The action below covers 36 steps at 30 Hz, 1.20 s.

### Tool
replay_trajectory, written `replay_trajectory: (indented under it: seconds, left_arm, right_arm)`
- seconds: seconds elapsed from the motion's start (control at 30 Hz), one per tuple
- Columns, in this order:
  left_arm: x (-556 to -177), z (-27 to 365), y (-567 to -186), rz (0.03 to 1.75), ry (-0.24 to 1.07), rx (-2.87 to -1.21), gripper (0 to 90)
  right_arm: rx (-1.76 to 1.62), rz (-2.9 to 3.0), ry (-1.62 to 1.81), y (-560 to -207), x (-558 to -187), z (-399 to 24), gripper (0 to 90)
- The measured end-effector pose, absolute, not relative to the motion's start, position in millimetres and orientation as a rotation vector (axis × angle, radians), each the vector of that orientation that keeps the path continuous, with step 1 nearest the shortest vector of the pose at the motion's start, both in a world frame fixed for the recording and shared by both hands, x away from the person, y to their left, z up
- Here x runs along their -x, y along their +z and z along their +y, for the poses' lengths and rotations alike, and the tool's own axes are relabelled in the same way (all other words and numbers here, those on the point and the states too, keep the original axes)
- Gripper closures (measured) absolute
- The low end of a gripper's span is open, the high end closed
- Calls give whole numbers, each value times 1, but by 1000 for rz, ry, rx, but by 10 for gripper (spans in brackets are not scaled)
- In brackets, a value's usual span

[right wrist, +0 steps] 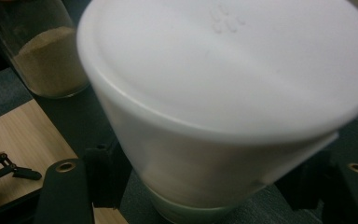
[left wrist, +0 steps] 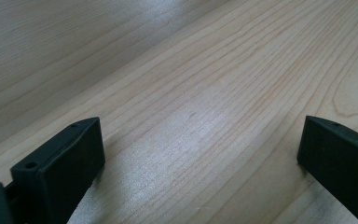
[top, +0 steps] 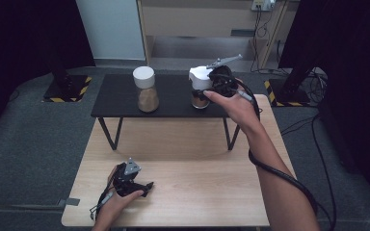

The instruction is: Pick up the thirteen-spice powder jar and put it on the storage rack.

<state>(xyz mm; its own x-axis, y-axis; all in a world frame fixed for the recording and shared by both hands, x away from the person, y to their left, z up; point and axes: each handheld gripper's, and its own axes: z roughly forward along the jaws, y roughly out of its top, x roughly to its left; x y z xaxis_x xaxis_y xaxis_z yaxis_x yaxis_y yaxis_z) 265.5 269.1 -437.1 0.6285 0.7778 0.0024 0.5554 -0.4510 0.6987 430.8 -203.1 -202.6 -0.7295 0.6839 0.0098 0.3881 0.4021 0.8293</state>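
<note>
Legible text, labels, brands, numbers: none. Signs: yellow-and-black hazard striping on 2 dark floor stand bases [top: 67, 89], flanking the black shelf; no wording on it.

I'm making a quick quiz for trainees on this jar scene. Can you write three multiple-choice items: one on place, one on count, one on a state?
1. Where do the jars stand?
A. on the black shelf
B. on the floor
C. on the bare wooden table

2. How many white-lidded jars are there?
A. one
B. two
C. four

3. How is the left gripper?
A. shut on a jar
B. open above the wood
C. holding a lid

Key:
1 A: both stand on the black shelf.
2 B: the left jar and the right jar.
3 B: the left gripper has jaws wide apart over the wooden table; the right gripper clamps the right jar's lid.
</note>
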Motion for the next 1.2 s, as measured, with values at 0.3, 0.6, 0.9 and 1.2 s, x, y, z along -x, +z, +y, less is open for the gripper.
replay_trajectory:
  seconds: [0.3,0.6,0.9,1.2]
  left_arm:
    - [-265,269,-437,1038,426,-2175,0]
    - [-266,269,-437,1038,426,-2176,0]
    - [-266,269,-437,1038,426,-2176,0]
    - [-265,269,-437,1039,426,-2175,0]
  right_arm:
    - [-941,2325,1261,-205,-432,-205,313]
    - [-930,2331,1251,-204,-432,-203,305]
    - [-929,2338,1238,-201,-431,-203,187]
    - [-927,2327,1203,-195,-419,-208,68]
